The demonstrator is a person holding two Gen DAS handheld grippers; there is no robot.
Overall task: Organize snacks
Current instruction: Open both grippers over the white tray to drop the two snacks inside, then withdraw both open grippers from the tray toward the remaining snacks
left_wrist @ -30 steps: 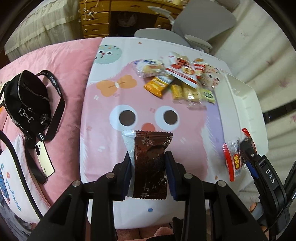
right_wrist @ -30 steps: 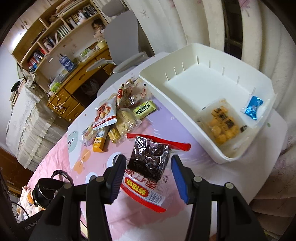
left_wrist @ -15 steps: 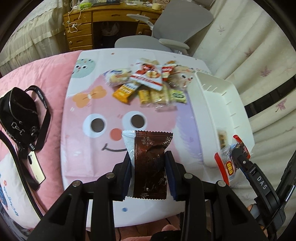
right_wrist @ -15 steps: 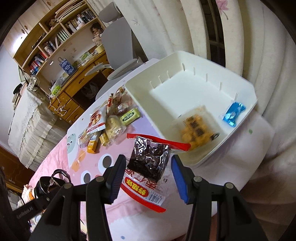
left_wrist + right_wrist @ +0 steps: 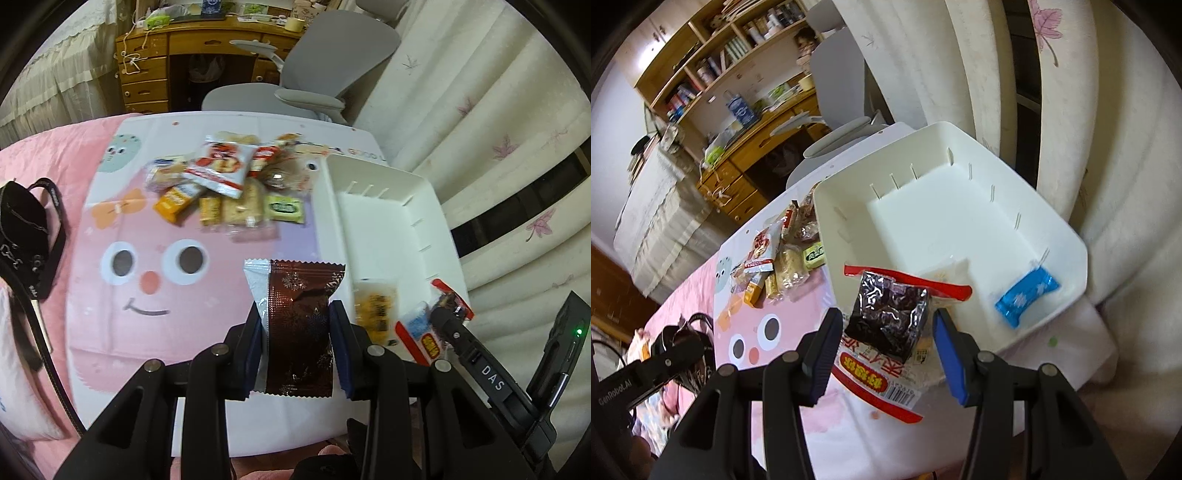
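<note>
My left gripper is shut on a brown snack packet with a silver edge, held above the table beside the white bin. My right gripper is shut on a clear red-trimmed packet of dark pieces, hanging over the near corner of the white bin. In the left wrist view that packet and the right gripper's tip show at the bin's near end. A blue packet and a yellow snack pack lie inside the bin.
A pile of snacks lies on the cartoon-face mat left of the bin. A black bag rests on the pink bedding at the left. Behind the table stand a grey chair and a wooden desk; curtains hang at the right.
Both grippers have carried their packets to the right, toward the white bin, which now looms closer in both views. Neither grip has changed.
</note>
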